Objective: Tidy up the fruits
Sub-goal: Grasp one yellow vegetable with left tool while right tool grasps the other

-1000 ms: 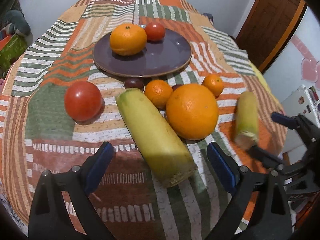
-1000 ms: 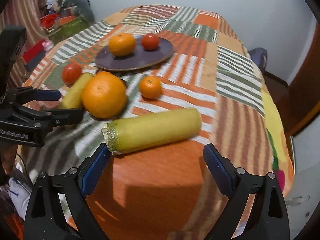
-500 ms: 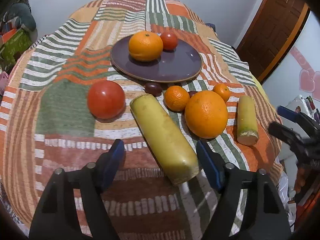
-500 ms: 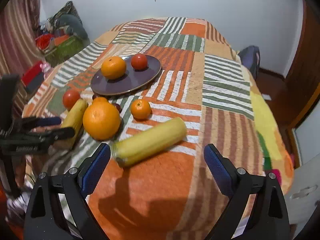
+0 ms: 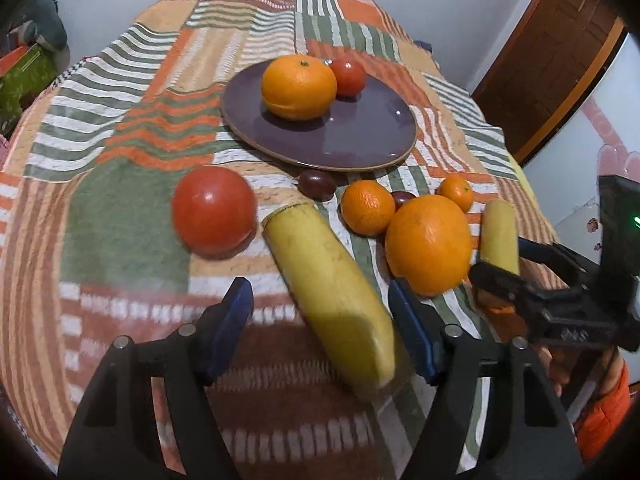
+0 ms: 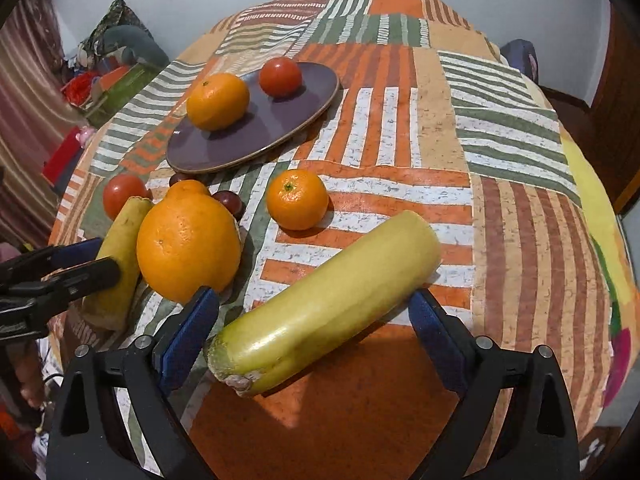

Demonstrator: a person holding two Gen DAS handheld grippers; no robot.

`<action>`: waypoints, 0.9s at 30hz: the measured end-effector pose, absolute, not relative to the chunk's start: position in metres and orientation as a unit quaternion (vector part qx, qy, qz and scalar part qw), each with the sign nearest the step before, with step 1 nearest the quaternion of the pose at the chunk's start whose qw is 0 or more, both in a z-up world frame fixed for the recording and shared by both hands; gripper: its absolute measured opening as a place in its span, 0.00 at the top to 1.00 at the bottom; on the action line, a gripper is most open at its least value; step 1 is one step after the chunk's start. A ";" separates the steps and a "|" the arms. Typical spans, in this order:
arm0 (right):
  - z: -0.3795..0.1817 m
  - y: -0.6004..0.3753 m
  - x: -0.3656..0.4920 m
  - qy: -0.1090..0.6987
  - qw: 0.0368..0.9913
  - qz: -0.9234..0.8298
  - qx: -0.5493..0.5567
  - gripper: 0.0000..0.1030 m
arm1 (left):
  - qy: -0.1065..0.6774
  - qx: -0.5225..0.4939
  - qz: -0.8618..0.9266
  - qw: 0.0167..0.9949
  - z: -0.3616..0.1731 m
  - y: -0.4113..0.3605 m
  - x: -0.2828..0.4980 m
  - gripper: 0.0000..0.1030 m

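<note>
A purple plate (image 5: 360, 140) holds an orange (image 5: 298, 86) and a small tomato (image 5: 347, 75). On the cloth lie a big tomato (image 5: 214, 210), a large orange (image 5: 428, 244), two small mandarins (image 5: 368, 207), two dark plums (image 5: 317, 184) and two yellow squashes. My left gripper (image 5: 322, 332) is open, its jaws on either side of the near end of one squash (image 5: 332, 292). My right gripper (image 6: 314, 340) is open around the other squash (image 6: 324, 304), not gripping it. The right gripper also shows in the left wrist view (image 5: 536, 280).
The table has a striped patchwork cloth (image 6: 500, 200). A wooden door (image 5: 560, 60) stands at the right. Clutter and a green box (image 6: 120, 84) lie beyond the table's left edge. The table's near edge is close below both grippers.
Both grippers moved forward and down toward the squashes; each squash now lies between open jaws. The fruits have not moved.
</note>
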State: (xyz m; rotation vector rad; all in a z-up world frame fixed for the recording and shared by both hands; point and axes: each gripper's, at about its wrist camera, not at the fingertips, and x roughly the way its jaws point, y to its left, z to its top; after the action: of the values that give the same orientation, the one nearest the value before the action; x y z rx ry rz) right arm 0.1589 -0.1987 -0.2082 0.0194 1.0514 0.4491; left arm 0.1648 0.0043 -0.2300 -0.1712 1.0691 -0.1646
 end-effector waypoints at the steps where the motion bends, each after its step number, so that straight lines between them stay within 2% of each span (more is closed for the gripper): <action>1: -0.208 -0.199 0.158 0.496 0.841 0.214 0.009 0.08 | 0.513 -0.083 -0.080 0.851 -0.234 0.002 0.170 0.34; 5: -0.206 -0.199 0.155 0.489 0.842 0.227 0.000 0.15 | 0.507 -0.074 -0.082 0.855 -0.236 -0.005 0.172 0.38; 6: -0.206 -0.199 0.155 0.489 0.841 0.232 -0.001 0.21 | 0.504 -0.074 -0.087 0.856 -0.236 -0.006 0.172 0.43; 7: -0.206 -0.201 0.155 0.489 0.840 0.235 -0.002 0.25 | 0.504 -0.070 -0.087 0.857 -0.235 -0.007 0.171 0.43; 11: -0.206 -0.202 0.157 0.488 0.838 0.243 -0.010 0.34 | 0.502 -0.069 -0.089 0.858 -0.235 -0.006 0.170 0.44; 19: -0.197 -0.218 0.149 0.491 0.835 0.249 -0.017 0.60 | 0.510 -0.043 -0.120 0.851 -0.227 0.003 0.160 0.57; 23: -0.192 -0.220 0.144 0.487 0.838 0.241 -0.059 0.64 | 0.522 -0.022 -0.130 0.843 -0.225 0.010 0.159 0.60; 27: -0.192 -0.226 0.150 0.498 0.831 0.245 -0.042 0.64 | 0.526 -0.020 -0.127 0.841 -0.227 0.010 0.161 0.60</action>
State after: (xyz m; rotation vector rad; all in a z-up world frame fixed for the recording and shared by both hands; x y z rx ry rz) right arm 0.1501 -0.2255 -0.1922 -0.0900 1.0566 0.5197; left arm 0.1614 0.0098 -0.2265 -0.0421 1.1110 -0.2676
